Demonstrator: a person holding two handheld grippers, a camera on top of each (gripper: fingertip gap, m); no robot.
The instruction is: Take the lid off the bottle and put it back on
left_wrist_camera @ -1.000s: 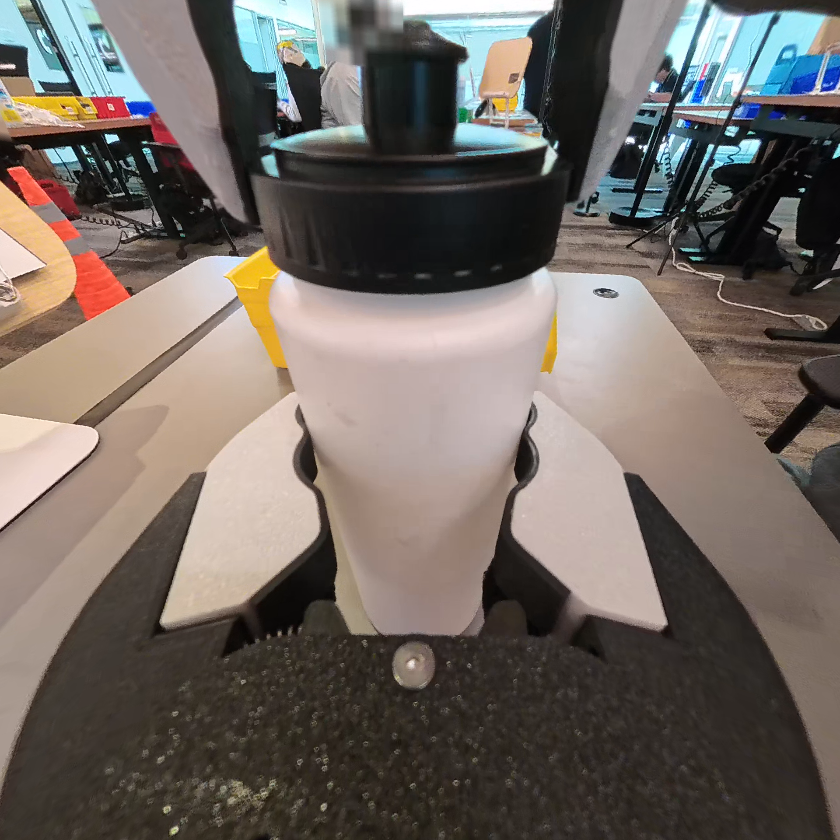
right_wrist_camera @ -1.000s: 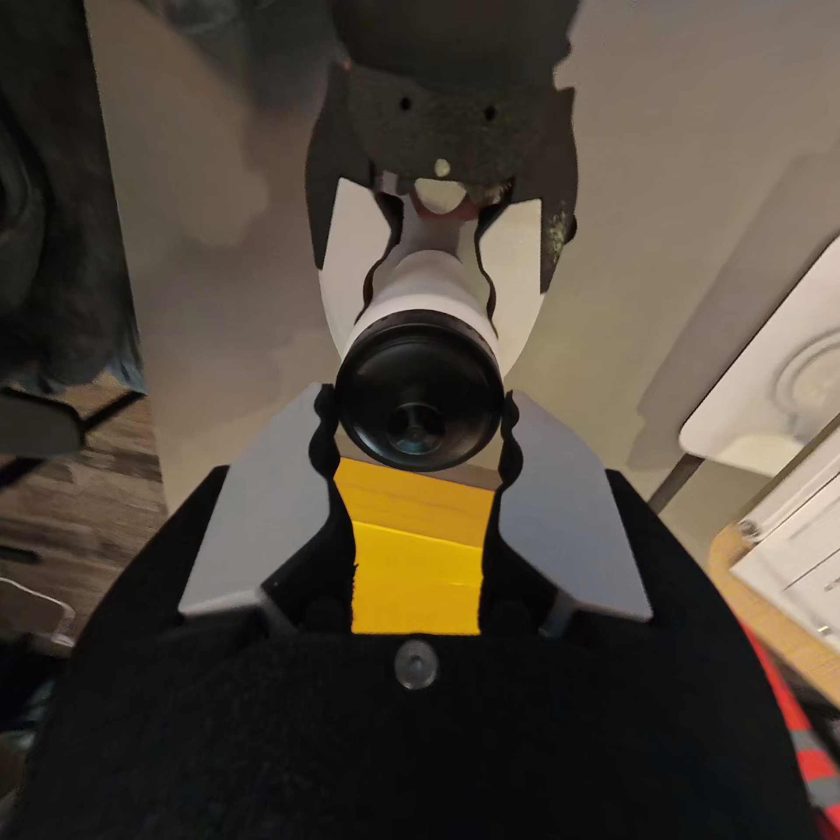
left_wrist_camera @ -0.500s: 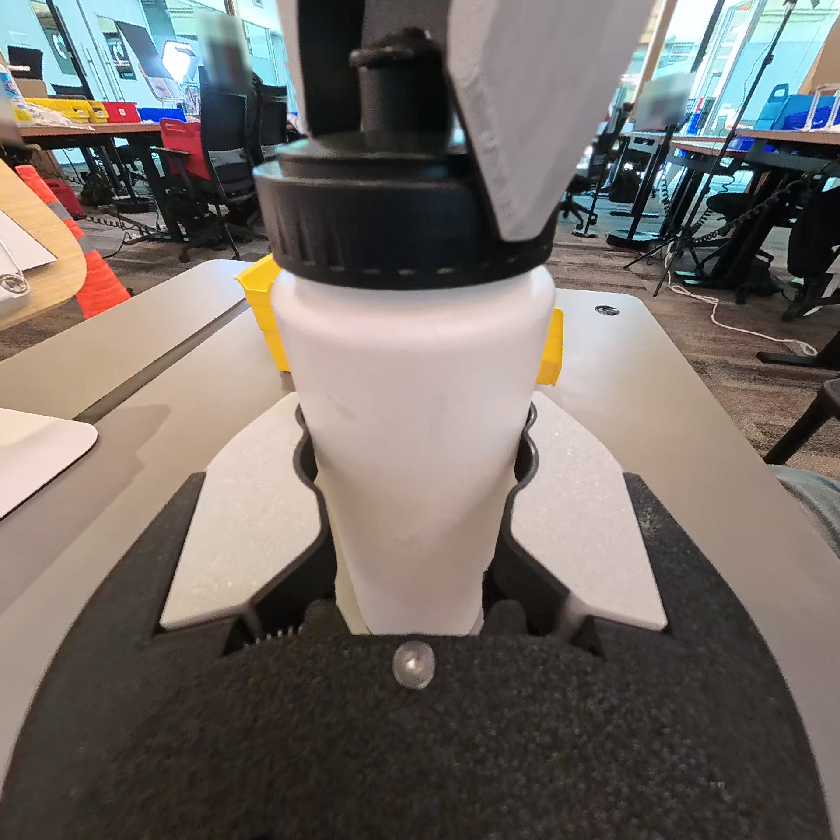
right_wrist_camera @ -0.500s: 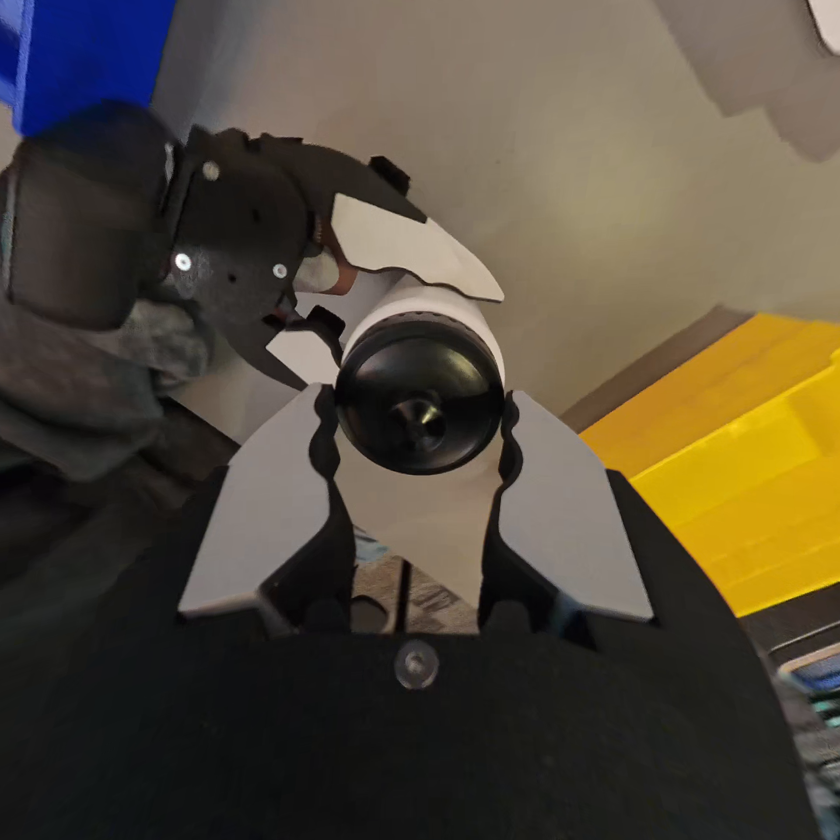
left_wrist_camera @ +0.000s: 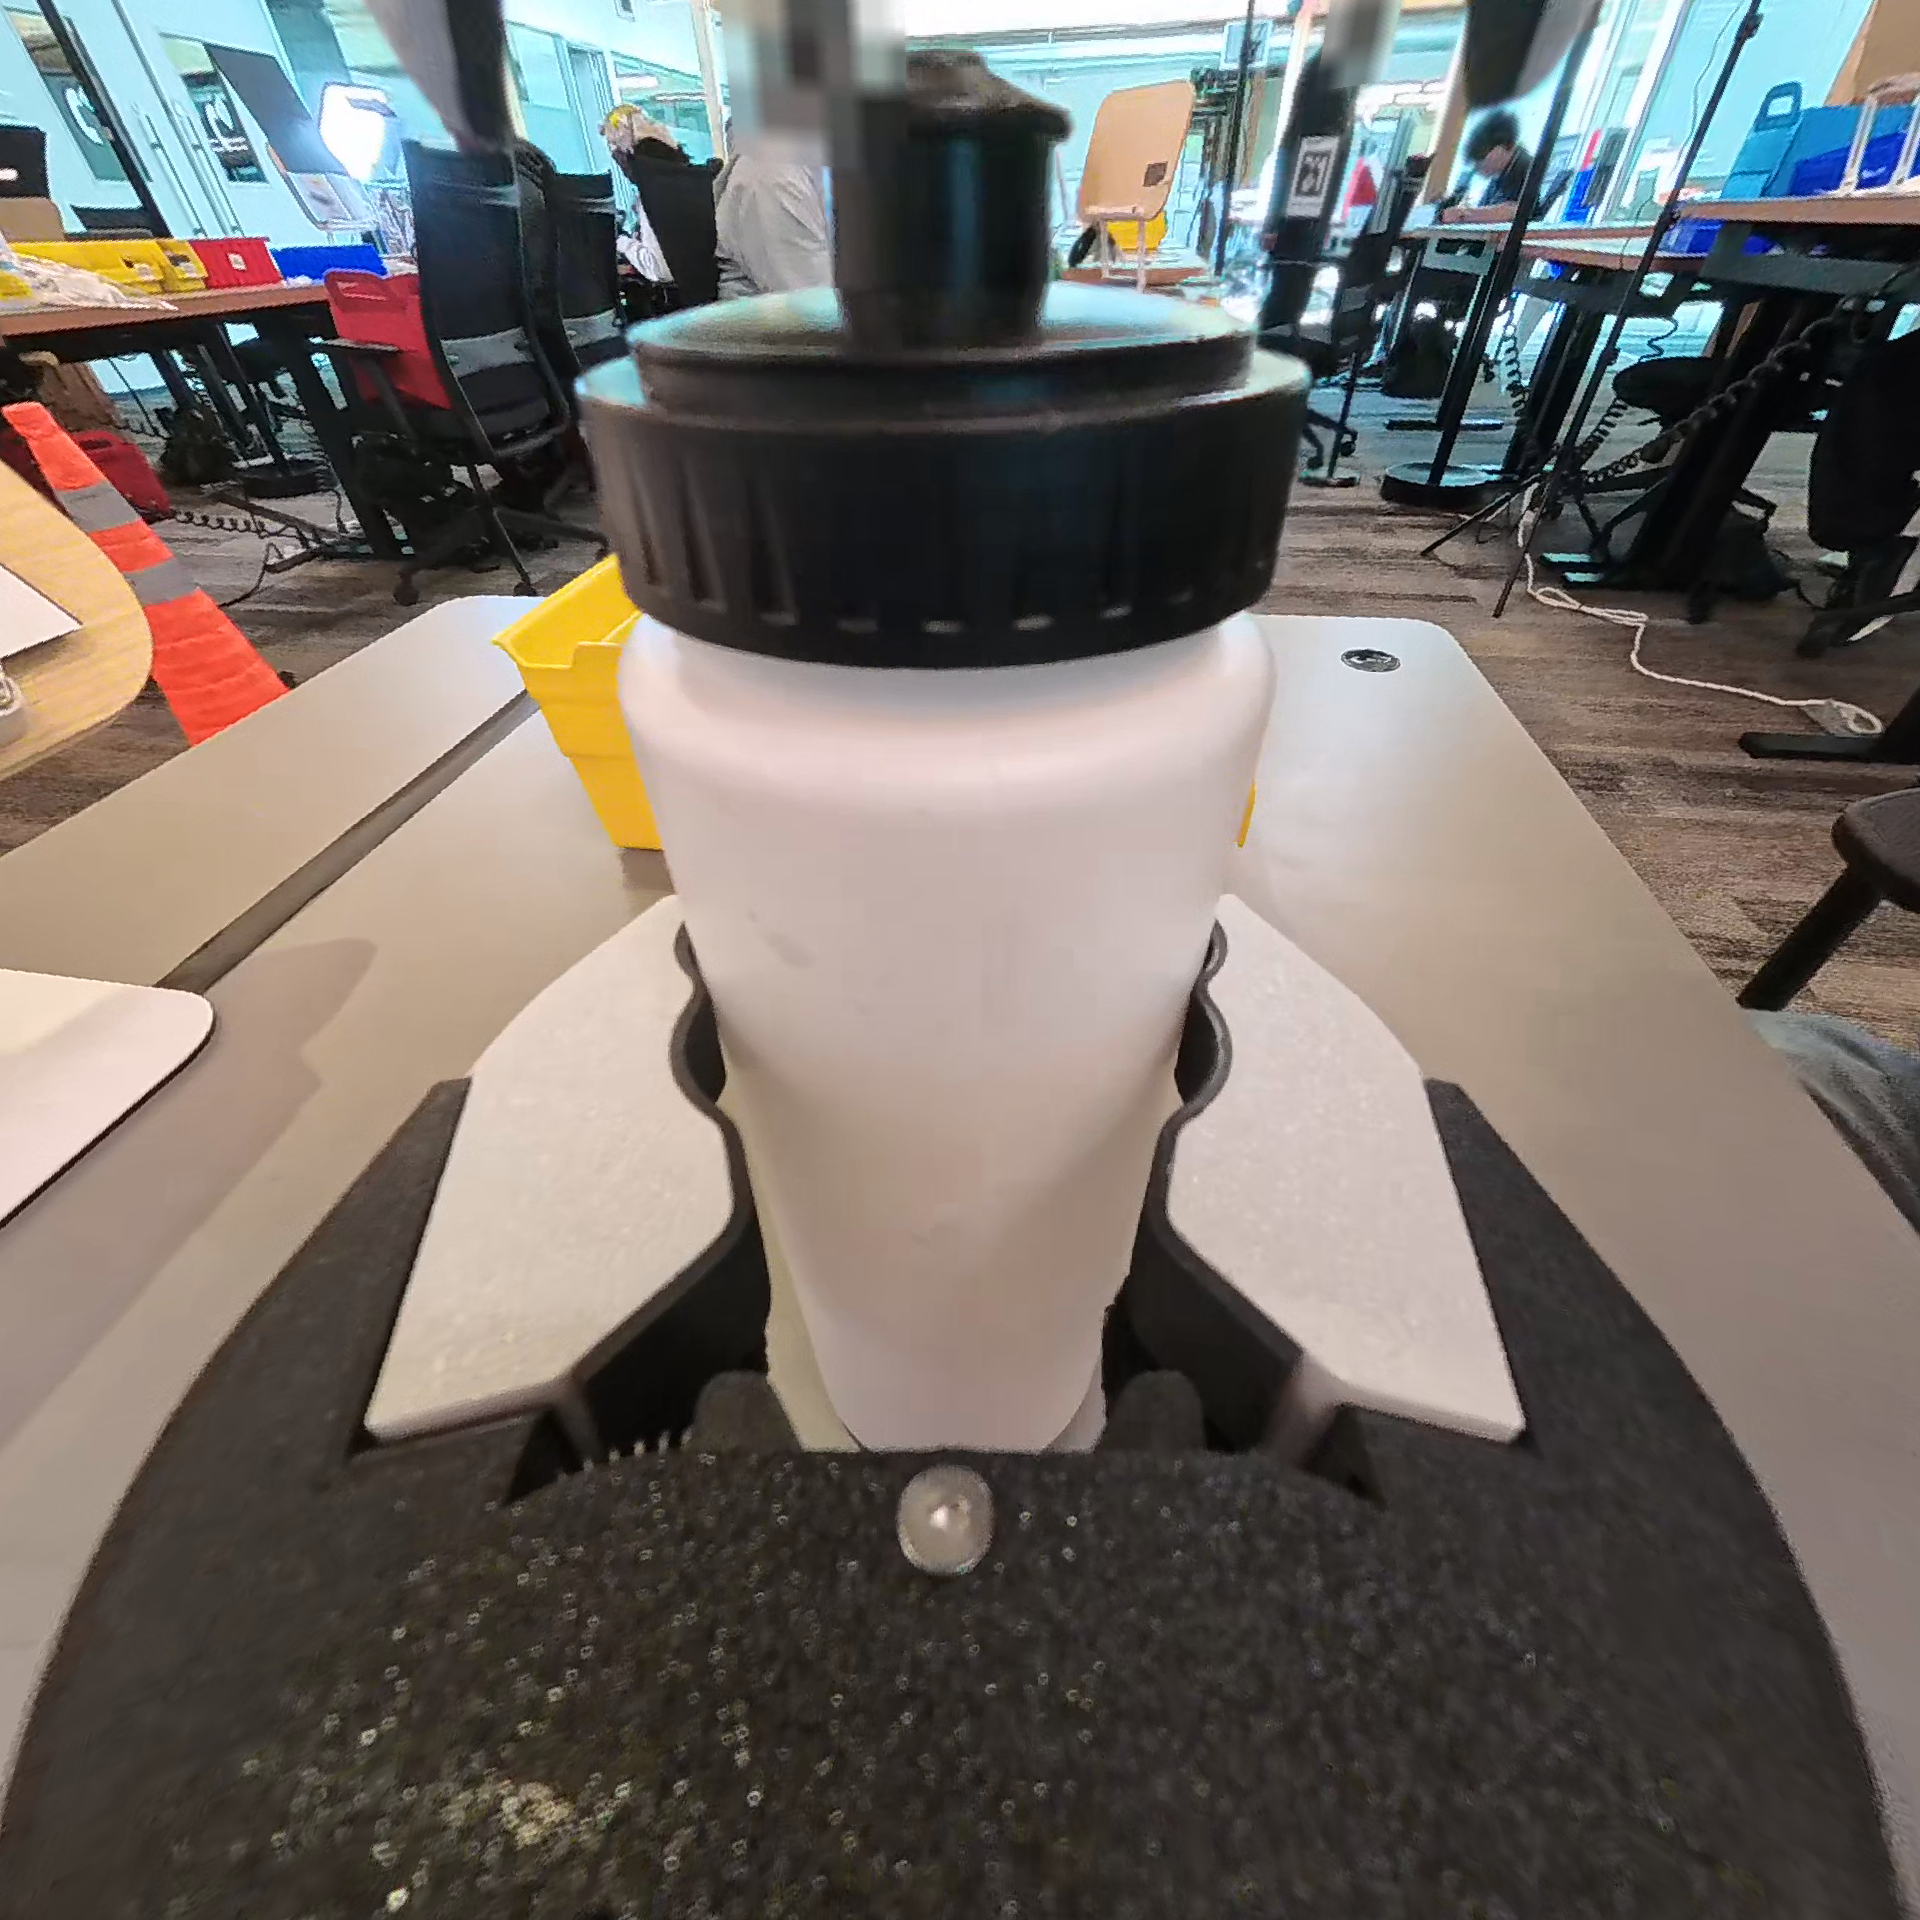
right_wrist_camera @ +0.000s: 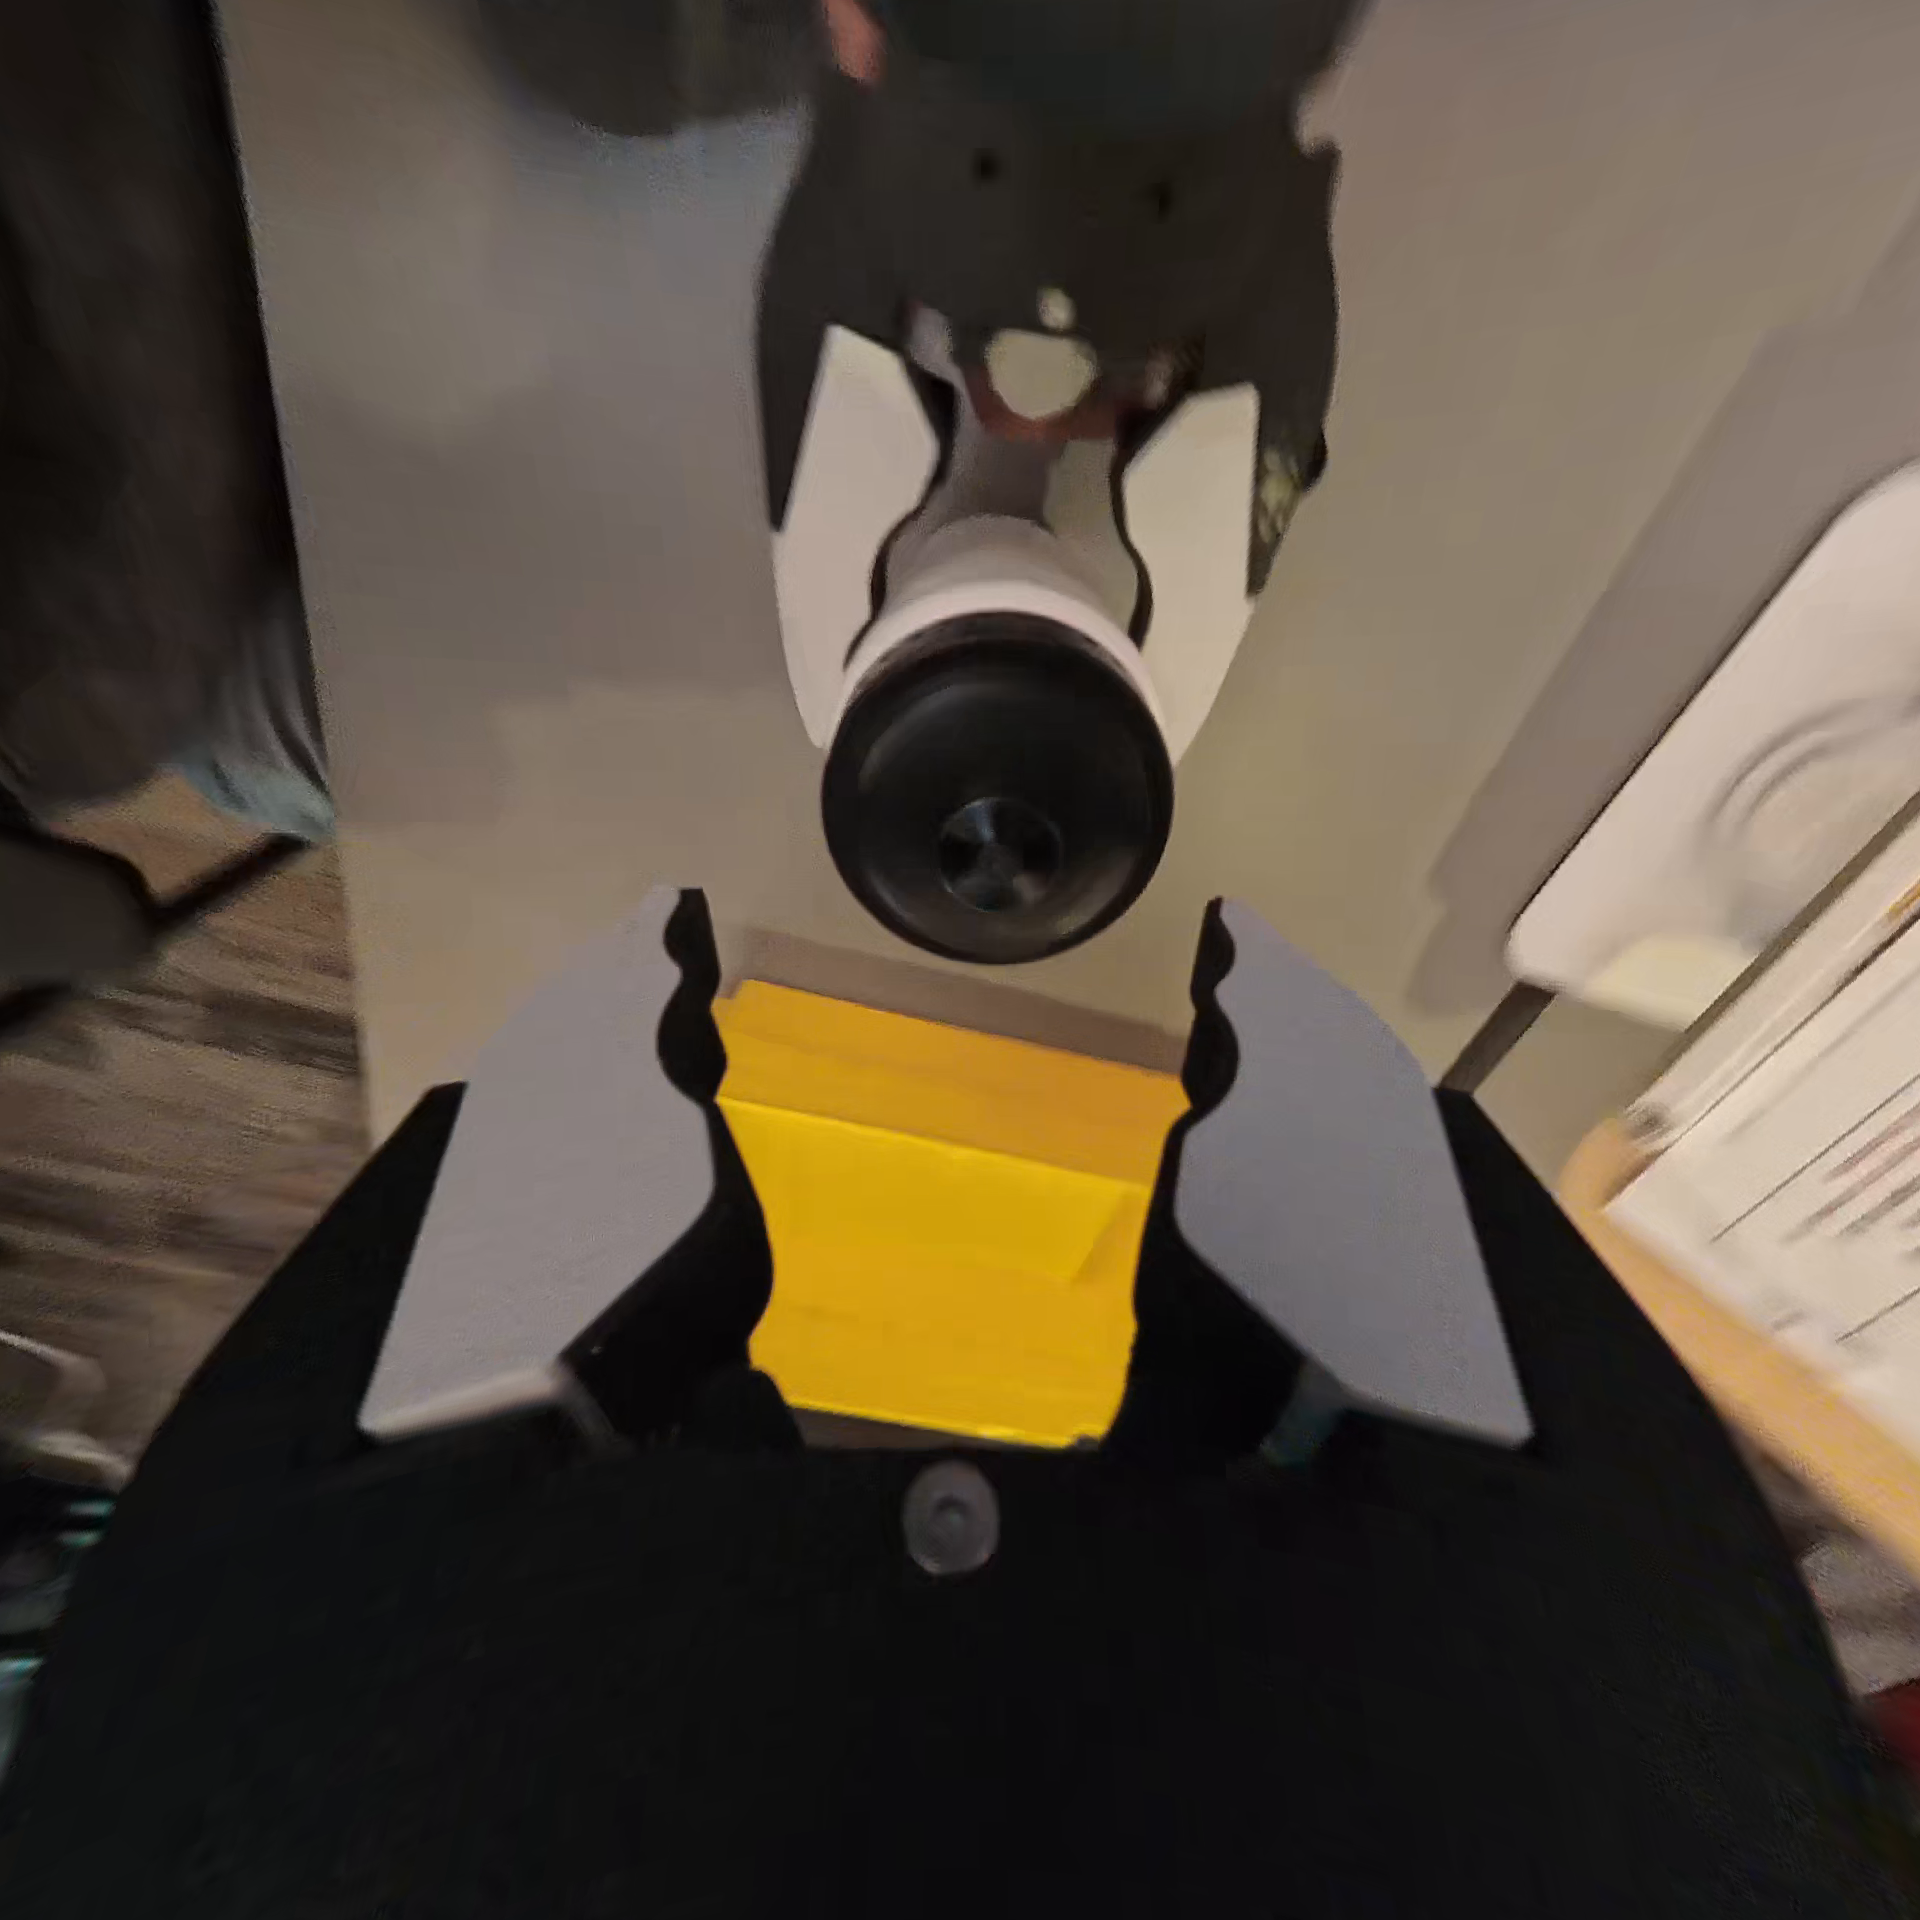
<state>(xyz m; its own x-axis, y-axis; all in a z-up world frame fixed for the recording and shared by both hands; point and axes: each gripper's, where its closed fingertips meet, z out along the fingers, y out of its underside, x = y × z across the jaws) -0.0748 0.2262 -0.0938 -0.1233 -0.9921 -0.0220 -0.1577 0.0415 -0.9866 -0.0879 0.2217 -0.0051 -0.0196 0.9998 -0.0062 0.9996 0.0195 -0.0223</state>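
Open air around lid (right_wrist_camera: pixel 995 798), right tool (right_wrist_camera: pixel 951 1023) spread just above, yellow bin (left_wrist_camera: pixel 578 717) close behind bottle (left_wrist_camera: pixel 940 966)

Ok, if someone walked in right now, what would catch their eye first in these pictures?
First, the white bottle with its ribbed black lid on, filling the left wrist view and clamped upright in the left tongs. Next, from above, the right tongs open, clear of the lid, with a yellow bin showing between them.
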